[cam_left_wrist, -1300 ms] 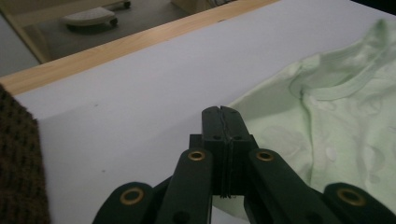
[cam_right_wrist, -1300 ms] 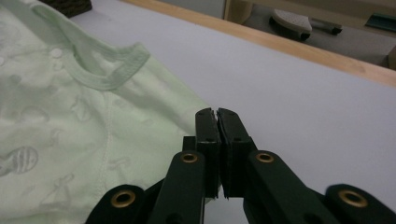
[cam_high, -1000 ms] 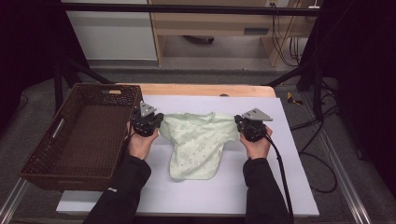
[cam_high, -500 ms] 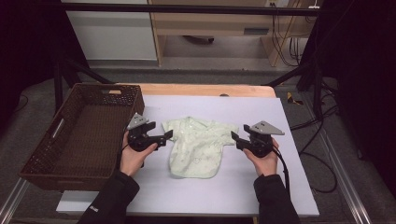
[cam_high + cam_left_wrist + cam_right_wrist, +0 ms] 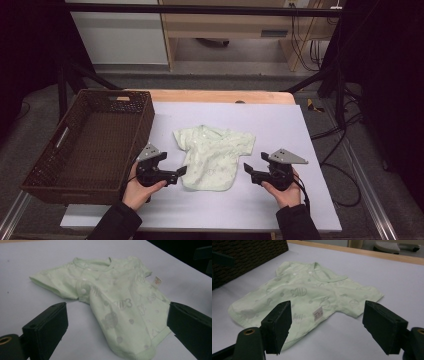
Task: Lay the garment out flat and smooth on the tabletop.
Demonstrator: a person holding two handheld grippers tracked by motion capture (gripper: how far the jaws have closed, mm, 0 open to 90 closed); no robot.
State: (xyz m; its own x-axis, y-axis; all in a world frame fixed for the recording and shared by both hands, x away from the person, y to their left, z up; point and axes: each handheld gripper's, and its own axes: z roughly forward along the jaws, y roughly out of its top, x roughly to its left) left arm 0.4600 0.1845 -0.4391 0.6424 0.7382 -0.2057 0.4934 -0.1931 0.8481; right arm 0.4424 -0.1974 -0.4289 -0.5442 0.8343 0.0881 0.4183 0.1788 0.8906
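Observation:
A small pale green baby shirt (image 5: 212,155) lies spread on the white table top (image 5: 280,125), neck toward the far side. My left gripper (image 5: 181,172) sits just left of the shirt's lower hem, and my right gripper (image 5: 248,170) just right of it; both point inward at the cloth. Both pairs of jaws have just been opening and stand wide with nothing pinched. In the left gripper view the shirt (image 5: 112,297) lies beyond my left gripper (image 5: 117,311). The right gripper view shows the shirt (image 5: 307,292), a white label on its side seam, beyond my right gripper (image 5: 328,307).
A dark brown wicker basket (image 5: 145,117) stands at the table's left side, close to my left hand. A wooden strip (image 5: 215,96) runs along the table's far edge. Cables (image 5: 345,150) trail on the floor to the right.
Both grippers let go of the shirt's sleeves, opened, and drew back toward the near edge. The shirt, held up before, now lies flat on the table.

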